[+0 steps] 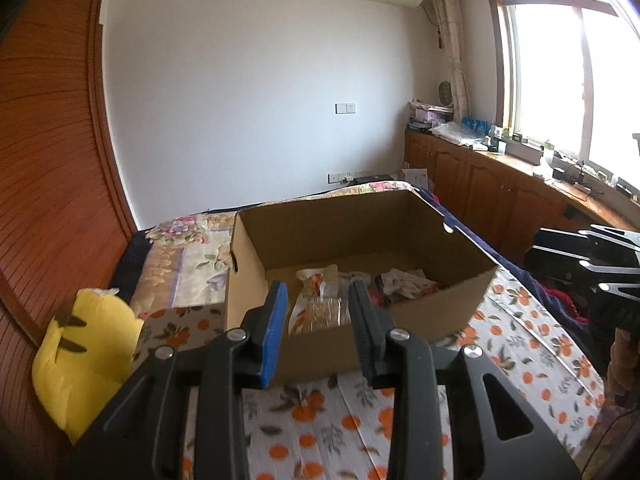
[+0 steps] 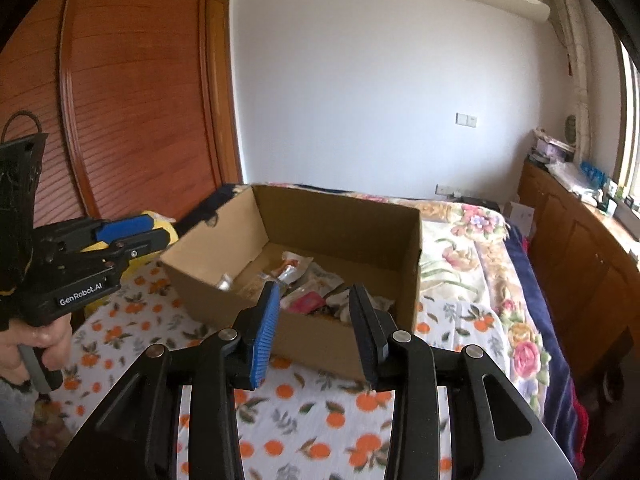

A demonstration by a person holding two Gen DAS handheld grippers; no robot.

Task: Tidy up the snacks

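Blue-padded fingers [image 1: 275, 332] of the left gripper [image 1: 318, 330] stood apart w/ nothing between them, aimed at the near wall of a cardboard box [image 1: 460, 304] on an orange-print bedsheet [image 1: 520, 344]. Its partner, the right gripper [image 2: 316, 330], was likewise spread and empty, hovering just short of the same box [image 2: 320, 340] from the other corner. Snack packets [image 1: 320, 304] lay loose on the box floor, incl. a clear bag w/ orange print and a pink wrapper [image 2: 308, 302]; none was seen outside the box. A yellow plush toy [image 1: 88, 352] sat beside the box's left side, near a wood wardrobe [image 1: 48, 160].

Risks, judged from this moment: the box walls are tall and both tools approached low, so a finger could catch the rim and shove or tip the box on the soft bedding. Crinkly, overlapping packets could slip from a pinch, or two could lift together. Both grippers reaching in at once could also collide over the narrow opening.
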